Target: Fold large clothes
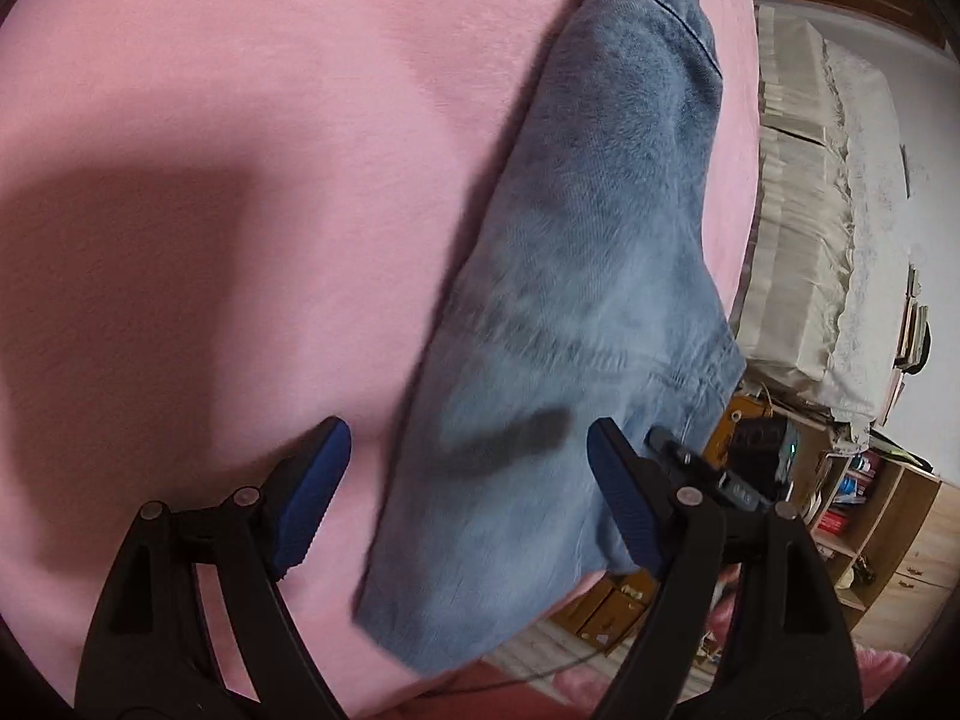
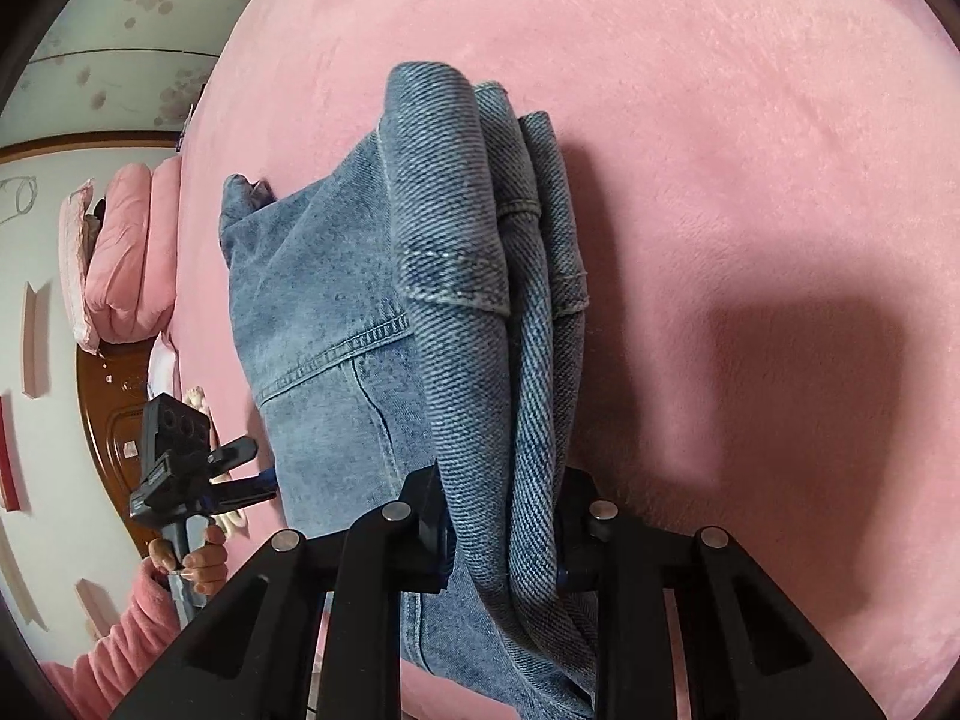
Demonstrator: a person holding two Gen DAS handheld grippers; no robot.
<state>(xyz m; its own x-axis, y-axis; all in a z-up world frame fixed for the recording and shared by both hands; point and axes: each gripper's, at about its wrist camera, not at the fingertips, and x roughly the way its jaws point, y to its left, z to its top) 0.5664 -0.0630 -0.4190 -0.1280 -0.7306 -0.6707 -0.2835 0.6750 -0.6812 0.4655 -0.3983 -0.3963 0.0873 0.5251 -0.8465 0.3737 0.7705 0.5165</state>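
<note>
A pair of blue jeans (image 1: 576, 312) lies folded lengthwise on a pink bed cover (image 1: 240, 180). My left gripper (image 1: 468, 450) is open, its blue-padded fingers (image 1: 312, 492) straddling the near end of the jeans without touching them. In the right wrist view my right gripper (image 2: 504, 534) is shut on a bunched fold of the jeans (image 2: 480, 312) and holds it up over the pink cover (image 2: 750, 210). The left gripper (image 2: 240, 468) also shows there, at the jeans' left edge, held by a hand in a pink sleeve.
The bed's edge runs down the right of the left wrist view, with a white-covered bed (image 1: 840, 240) and wooden shelves (image 1: 870, 510) beyond. In the right wrist view pink pillows (image 2: 126, 252) and a wooden headboard (image 2: 114, 408) lie at the left.
</note>
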